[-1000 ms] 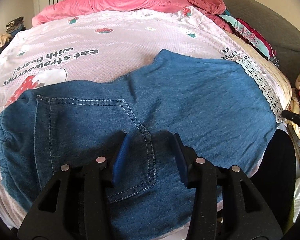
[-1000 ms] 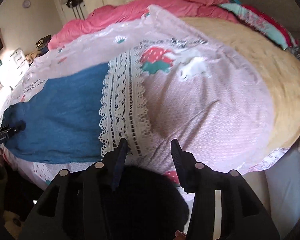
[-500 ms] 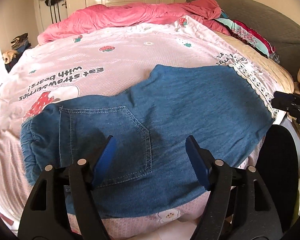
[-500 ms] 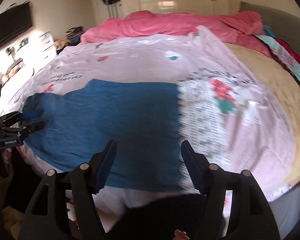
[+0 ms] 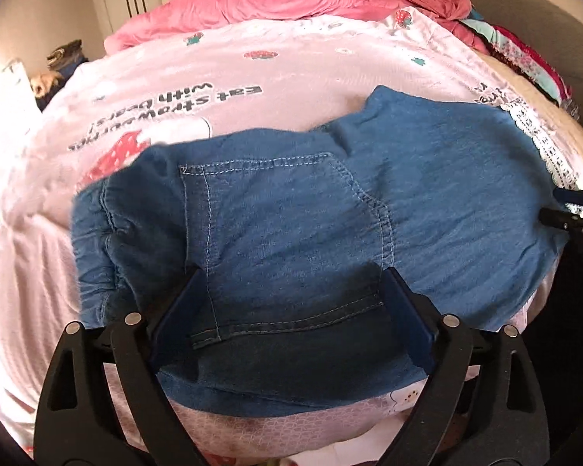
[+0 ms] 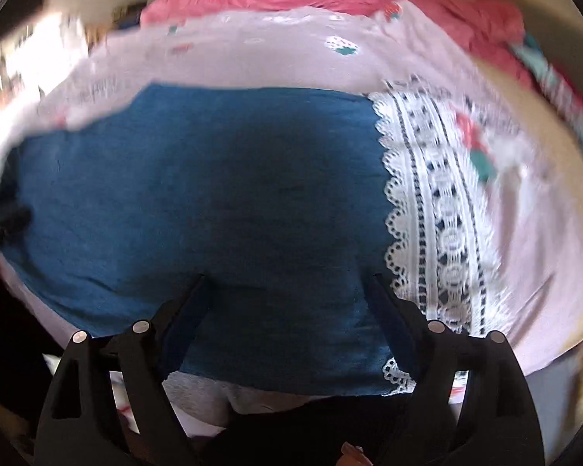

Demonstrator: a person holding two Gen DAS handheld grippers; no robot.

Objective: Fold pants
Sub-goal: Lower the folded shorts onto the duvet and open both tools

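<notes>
Blue denim pants lie flat on a pink bedspread, waistband at the left, a stitched back pocket facing up, legs running right. My left gripper is open and empty, low over the pocket near the pants' near edge. In the right wrist view the pants' leg end lies against a white lace strip. My right gripper is open and empty, just above the leg near its hem. The right gripper also shows at the far right of the left wrist view.
The pink bedspread with strawberry prints and lettering covers the bed. A crumpled pink duvet lies at the far side, with colourful clothes at the far right. The bed's near edge is just below the pants.
Both grippers have opened wider and come down closer to the pants. The right gripper has swung left from the bare bedspread onto the leg end.
</notes>
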